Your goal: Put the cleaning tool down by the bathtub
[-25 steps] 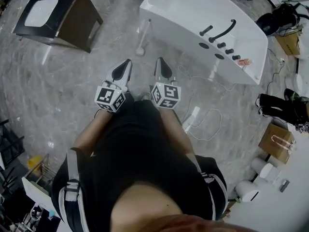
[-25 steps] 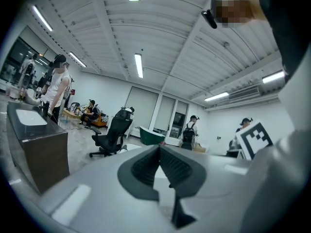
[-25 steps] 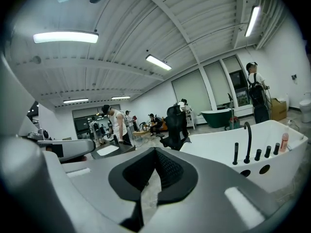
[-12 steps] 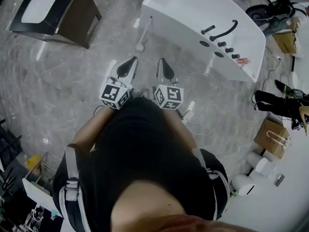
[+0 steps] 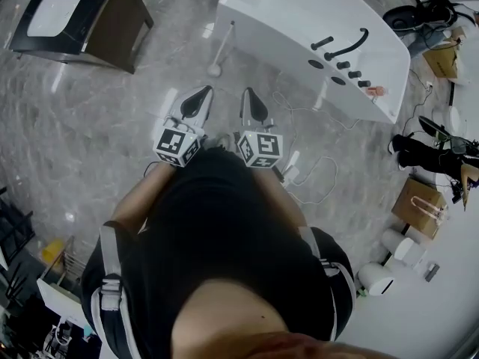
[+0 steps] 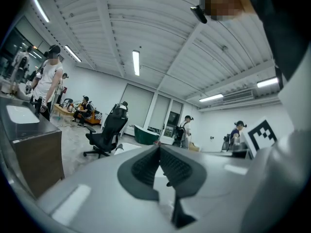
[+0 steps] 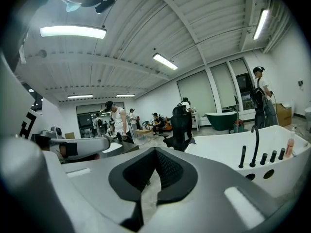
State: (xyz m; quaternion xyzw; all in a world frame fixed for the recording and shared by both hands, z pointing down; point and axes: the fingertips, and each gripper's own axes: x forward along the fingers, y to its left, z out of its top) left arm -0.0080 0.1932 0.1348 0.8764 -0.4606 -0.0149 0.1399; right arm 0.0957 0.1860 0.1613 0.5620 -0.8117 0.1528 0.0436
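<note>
L gripper (image 5: 199,94): jaws clenched, tips meet, nothing between. R gripper (image 5: 248,96): jaws clenched, empty. Both side by side, pointing 12 o'clock toward tub (image 5: 284,21). Cleaning tool (image 5: 223,47): white long handle, round head on floor (image 5: 112,118), handle top against tub wall, 12 o'clock from L gripper, apart from both grippers.

Quantities present: two grippers, namely the left gripper (image 5: 200,94) and the right gripper (image 5: 248,94), each with one marker cube (image 5: 178,146); one white bathtub (image 5: 299,21); one long-handled cleaning tool (image 5: 223,49); one dark cabinet (image 5: 112,32) holding one white basin (image 5: 56,10); two cardboard boxes (image 5: 423,208); one black office chair (image 6: 104,130); one green bathtub (image 6: 146,134).
</note>
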